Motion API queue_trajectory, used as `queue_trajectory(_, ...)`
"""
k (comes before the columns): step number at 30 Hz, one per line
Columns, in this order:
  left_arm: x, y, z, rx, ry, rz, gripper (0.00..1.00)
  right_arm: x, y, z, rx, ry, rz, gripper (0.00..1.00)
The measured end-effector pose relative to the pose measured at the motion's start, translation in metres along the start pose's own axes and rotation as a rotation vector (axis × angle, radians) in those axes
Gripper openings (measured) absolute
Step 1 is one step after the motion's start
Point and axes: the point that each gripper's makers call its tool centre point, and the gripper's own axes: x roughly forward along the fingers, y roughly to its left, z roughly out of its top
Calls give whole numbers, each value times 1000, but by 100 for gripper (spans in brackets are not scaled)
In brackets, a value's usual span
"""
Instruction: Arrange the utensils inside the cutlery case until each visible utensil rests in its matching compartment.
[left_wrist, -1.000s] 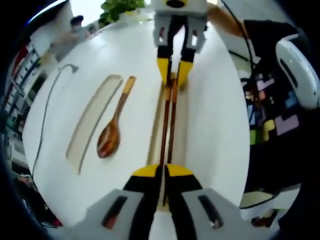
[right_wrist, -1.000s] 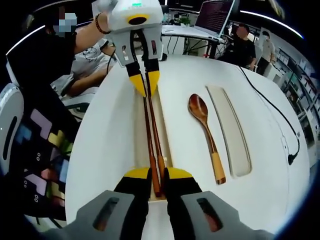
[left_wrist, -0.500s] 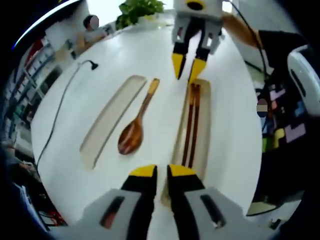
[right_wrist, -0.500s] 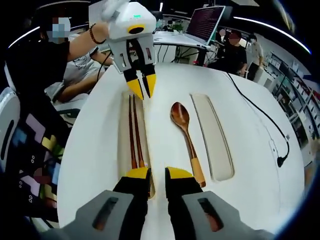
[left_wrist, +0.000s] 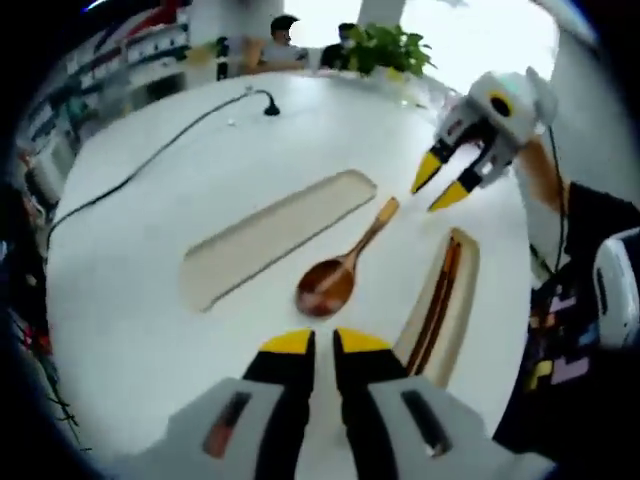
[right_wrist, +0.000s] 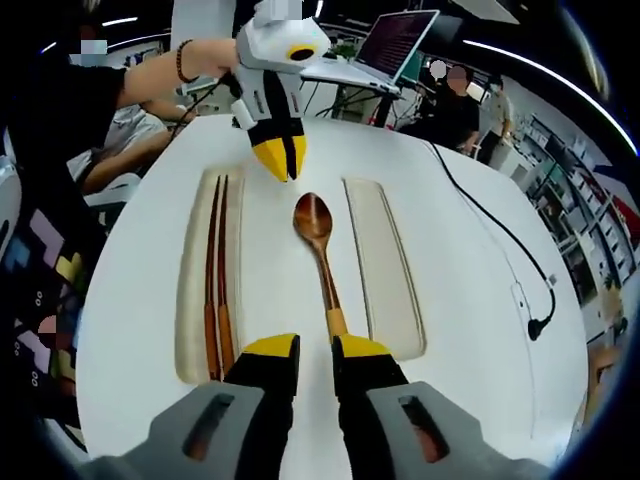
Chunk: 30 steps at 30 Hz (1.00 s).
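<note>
On the white tabletop (right_wrist: 480, 300) three things are laid side by side: a narrow compartment (right_wrist: 196, 290) in which the chopsticks (right_wrist: 215, 270) are resting, a wooden spoon (right_wrist: 320, 250) on the bare surface, and a second long compartment (right_wrist: 382, 265) beside it.

In the right gripper view the spoon is seen just ahead of the right tool (right_wrist: 313, 348), its handle end near the yellow tips. The jaws of this tool are parted by a small gap and nothing is held.

The left tool (right_wrist: 279, 158) is seen above the spoon's bowl with its tips close together and nothing between them; in its own view (left_wrist: 313, 343) a small gap is seen.

A black cable (right_wrist: 500, 235) is lying towards the tabletop edge, well apart from the compartments.
</note>
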Motion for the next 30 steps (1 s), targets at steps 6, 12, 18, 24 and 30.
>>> queue_trajectory(6,7,-5,0,-182,-31,-91,9,4,-12,-2,-45,29,-35,13)
queue_trajectory(12,16,4,6,-371,-77,-152,10,14,-11,-4,-56,40,-6,13)
queue_trajectory(18,19,0,11,-459,-111,-213,18,18,-7,-2,-97,21,32,13)
queue_trajectory(24,21,0,12,-471,-116,-218,18,26,-8,-5,-83,17,62,11)
queue_trajectory(30,23,-2,13,-493,-118,-220,19,34,-9,-8,-60,13,86,11)
